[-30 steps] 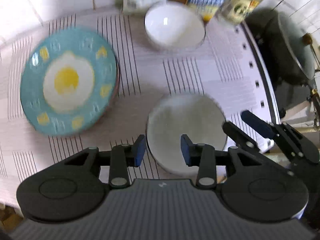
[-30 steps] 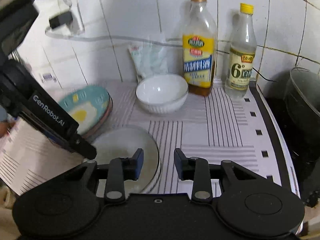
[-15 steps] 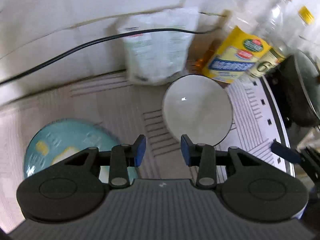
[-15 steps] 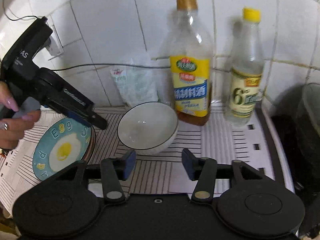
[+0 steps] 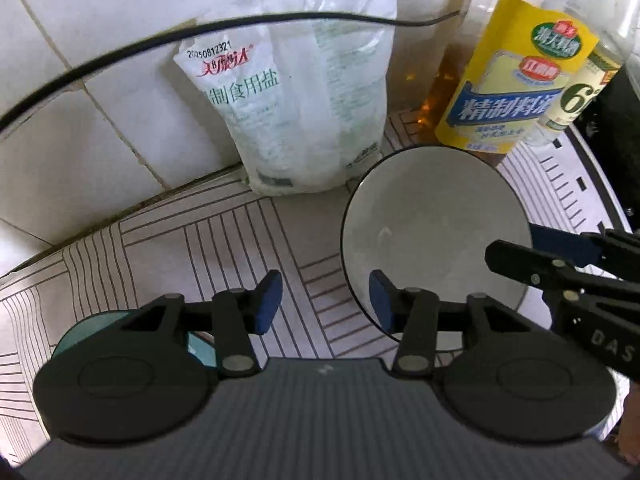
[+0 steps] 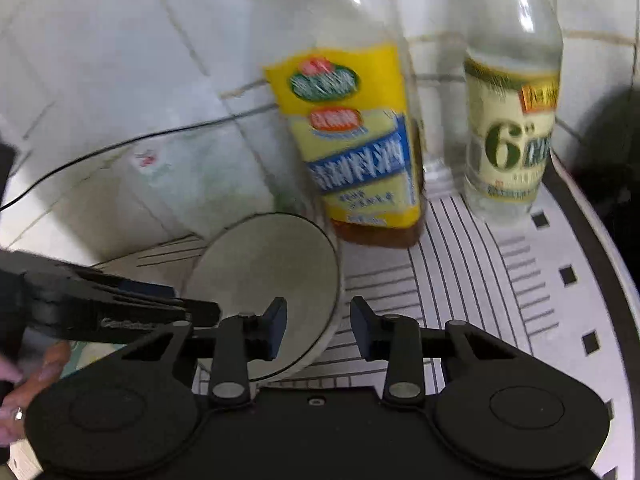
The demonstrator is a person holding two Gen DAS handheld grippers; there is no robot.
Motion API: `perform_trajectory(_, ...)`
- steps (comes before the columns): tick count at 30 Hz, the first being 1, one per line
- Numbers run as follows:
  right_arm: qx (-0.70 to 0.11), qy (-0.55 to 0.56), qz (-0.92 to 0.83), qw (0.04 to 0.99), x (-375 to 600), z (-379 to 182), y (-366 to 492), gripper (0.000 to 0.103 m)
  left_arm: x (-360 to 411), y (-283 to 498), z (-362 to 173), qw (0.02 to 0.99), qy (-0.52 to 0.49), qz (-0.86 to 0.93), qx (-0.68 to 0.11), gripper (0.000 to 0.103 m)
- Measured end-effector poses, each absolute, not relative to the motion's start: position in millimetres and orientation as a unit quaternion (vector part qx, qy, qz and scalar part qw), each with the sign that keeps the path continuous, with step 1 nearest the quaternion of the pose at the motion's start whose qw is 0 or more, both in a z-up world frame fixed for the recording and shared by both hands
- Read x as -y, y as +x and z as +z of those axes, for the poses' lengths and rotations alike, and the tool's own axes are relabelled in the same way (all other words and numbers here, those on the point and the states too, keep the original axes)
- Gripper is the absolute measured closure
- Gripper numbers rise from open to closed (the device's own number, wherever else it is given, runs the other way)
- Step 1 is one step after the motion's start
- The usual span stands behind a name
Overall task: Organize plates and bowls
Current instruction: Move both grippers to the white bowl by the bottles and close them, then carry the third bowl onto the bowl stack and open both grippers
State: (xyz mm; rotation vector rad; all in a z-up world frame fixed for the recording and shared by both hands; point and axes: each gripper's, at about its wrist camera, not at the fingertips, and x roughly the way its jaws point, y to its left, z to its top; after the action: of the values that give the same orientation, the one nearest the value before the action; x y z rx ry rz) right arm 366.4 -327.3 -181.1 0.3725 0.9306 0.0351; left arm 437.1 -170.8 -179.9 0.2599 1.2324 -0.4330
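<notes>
Bowl first: the white ceramic bowl with a thin dark rim sits on the striped desk, just in front of the yellow-labelled oil bottle and beside the white plastic salt bag. I judge the step in hand to be taking this bowl by its rim, so I want one finger inside and one outside the wall, then a gentle squeeze and a straight lift, because glazed ceramic looks slippery and the bottles stand close behind.

My right gripper is spread fairly wide and holds nothing; in its own view the bowl's right rim lies between its fingers, the left pad over the inside and the right pad over the desk. My left gripper is also parted and empty, with its right pad over the bowl's left rim and its left pad over bare desk. A teal plate peeks out under the left gripper's body.
</notes>
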Motion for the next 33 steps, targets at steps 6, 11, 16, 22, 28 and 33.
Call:
perform_trajectory(6,-0.450,0.208,0.009,0.868,334.7,-196.3,367.6,0.088,160.9,439.9,-191.8,0.771,0.067,-0.205,-0.599,0.060)
perform_trajectory(11,-0.450,0.299,-0.007,0.841,347.8,-202.1,366.4,0.089,159.8,436.4,-192.3,0.756,0.032,-0.228,-0.612,0.091)
perform_trajectory(16,-0.443,0.284,-0.013,0.850,341.6,-193.2,356.3,0.090,161.4,420.3,-177.1,0.753,0.035,-0.240,-0.612,0.090)
perform_trajectory(22,-0.439,0.275,0.016,0.855,337.6,-166.8,340.2,0.089,146.2,400.0,-142.3,0.753,0.014,-0.234,-0.615,0.090)
perform_trajectory(28,-0.431,0.263,0.018,0.863,331.0,-118.3,316.6,0.089,123.2,373.7,-98.8,0.746,-0.028,-0.277,-0.604,0.088)
perform_trajectory(33,-0.425,0.242,0.029,0.872,319.1,-86.7,292.0,0.089,116.8,346.6,-73.9,0.753,-0.018,-0.282,-0.595,0.088)
